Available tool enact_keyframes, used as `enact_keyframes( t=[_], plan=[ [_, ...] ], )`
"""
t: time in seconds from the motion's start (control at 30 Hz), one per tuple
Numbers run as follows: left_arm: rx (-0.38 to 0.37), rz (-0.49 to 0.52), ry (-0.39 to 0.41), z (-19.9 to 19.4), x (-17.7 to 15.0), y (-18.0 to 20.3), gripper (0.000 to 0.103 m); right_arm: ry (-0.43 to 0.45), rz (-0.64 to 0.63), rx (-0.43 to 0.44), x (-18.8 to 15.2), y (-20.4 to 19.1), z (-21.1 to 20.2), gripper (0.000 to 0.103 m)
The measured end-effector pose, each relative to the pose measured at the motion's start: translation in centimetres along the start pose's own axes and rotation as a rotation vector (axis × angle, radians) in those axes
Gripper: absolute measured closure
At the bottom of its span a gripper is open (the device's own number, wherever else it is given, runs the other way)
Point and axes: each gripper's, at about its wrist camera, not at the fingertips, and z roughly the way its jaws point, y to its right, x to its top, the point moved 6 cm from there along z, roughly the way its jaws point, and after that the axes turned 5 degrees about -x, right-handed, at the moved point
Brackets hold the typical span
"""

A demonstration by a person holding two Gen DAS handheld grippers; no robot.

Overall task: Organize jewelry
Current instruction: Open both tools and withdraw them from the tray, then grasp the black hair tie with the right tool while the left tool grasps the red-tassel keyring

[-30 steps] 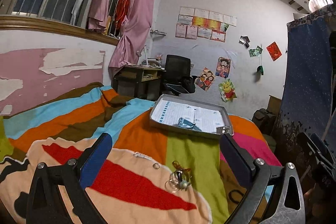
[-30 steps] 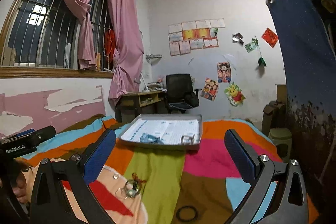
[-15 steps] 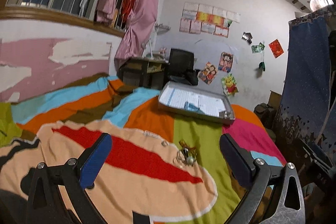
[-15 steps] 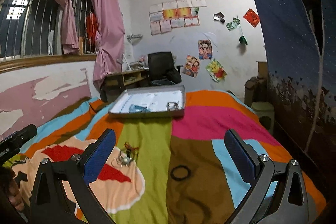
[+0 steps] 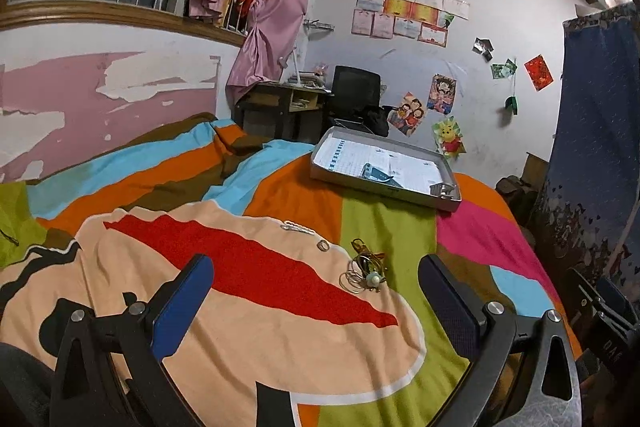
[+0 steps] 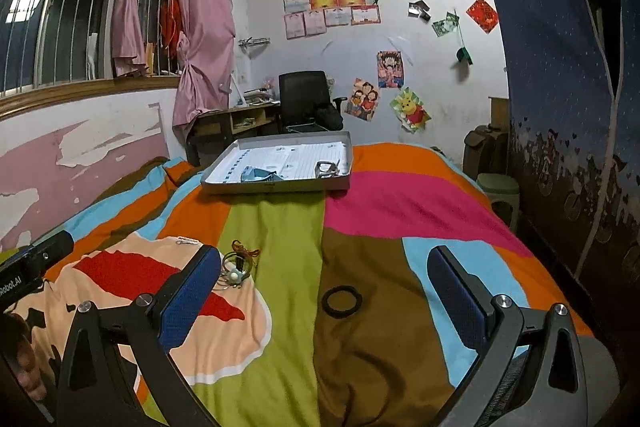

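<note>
Two views. Left wrist: left tool (image 5: 316,301) spread apart, empty, above bed (image 5: 384,227); tangled jewelry (image 5: 364,271) mid-bed, small ring (image 5: 322,245) beside it, tray (image 5: 384,171) toward far edge. Right wrist: right tool (image 6: 324,291) spread apart, empty; black ring (image 6: 342,301) between fingers, jewelry (image 6: 236,267) near left finger.

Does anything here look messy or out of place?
Yes. A tangled pile of jewelry lies loose on the blanket beside a small ring, with a black ring lying apart, all outside the tray.
</note>
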Motion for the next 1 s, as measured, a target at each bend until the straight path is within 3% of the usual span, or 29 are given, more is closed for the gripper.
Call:
enact_keyframes(
  t=[0.2, 0.33, 0.53, 0.7, 1.0],
  plan=[
    [-0.004, 0.019, -0.039, 1.3, -0.3, 0.5, 0.0, -0.039, 0.052, 0.011, -0.5, 0.2, 1.5, 0.001],
    [-0.055, 0.071, -0.112, 4.0, 0.1, 1.4, 0.0, -0.125, 0.09, 0.095, -0.8, 0.2, 4.2, 0.001],
    [-0.116, 0.072, -0.172, 9.0, 1.2, 1.8, 0.0, -0.308, 0.131, 0.148, -0.8, 1.6, 12.0, 0.001],
    [-0.147, 0.028, -0.253, 14.7, -0.1, 2.2, 0.0, -0.42, 0.195, 0.176, -0.9, 2.8, 18.2, 0.001],
    [-0.208, 0.112, -0.363, 21.9, -3.5, 4.1, 0.0, -0.615, 0.086, 0.238, -3.6, 1.1, 25.6, 0.001]
  ],
)
